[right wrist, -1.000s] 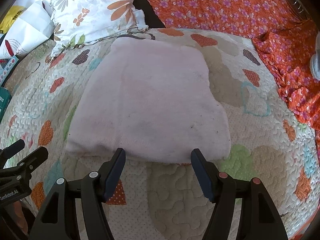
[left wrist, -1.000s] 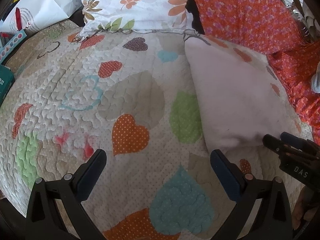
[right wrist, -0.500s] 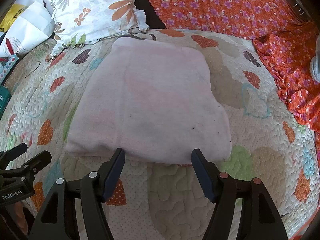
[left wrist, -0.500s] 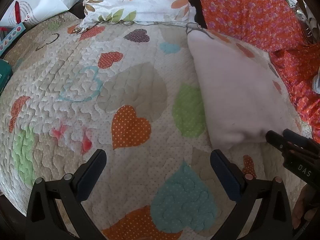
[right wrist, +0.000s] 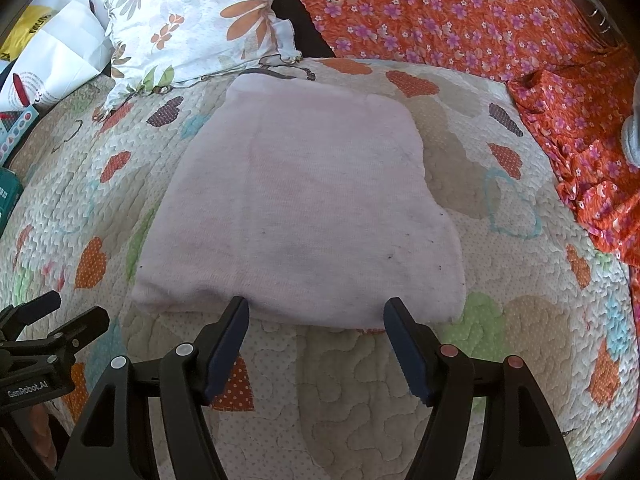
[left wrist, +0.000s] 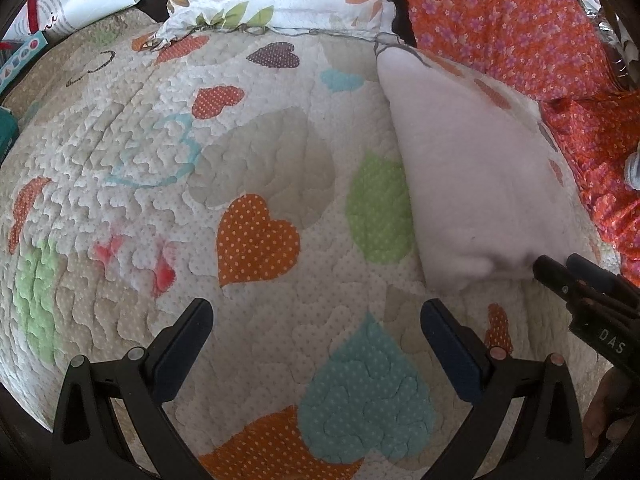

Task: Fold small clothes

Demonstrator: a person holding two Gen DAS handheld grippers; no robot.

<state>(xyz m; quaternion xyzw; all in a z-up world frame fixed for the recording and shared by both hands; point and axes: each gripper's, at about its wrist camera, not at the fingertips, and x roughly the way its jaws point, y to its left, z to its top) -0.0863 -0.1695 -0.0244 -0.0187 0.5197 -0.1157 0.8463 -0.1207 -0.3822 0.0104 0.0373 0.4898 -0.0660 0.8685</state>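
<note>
The right tool (right wrist: pixel 316 316) stands wide at the near edge of the pale pink garment (right wrist: pixel 304 208) — empty; the left tool (left wrist: pixel 316 320), also wide, hovers over bare quilt (left wrist: pixel 256 160). Best to pinch both near corners evenly — open room lies left; the pillow (right wrist: pixel 188 24) crowds the far edge.

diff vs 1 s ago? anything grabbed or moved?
Nothing grabbed or released. The left gripper drifted slightly forward over the quilt; the right gripper barely shifted, staying open at the near edge of the pink cloth. The cloth stayed folded flat in the same spot, and both grippers stayed open.
</note>
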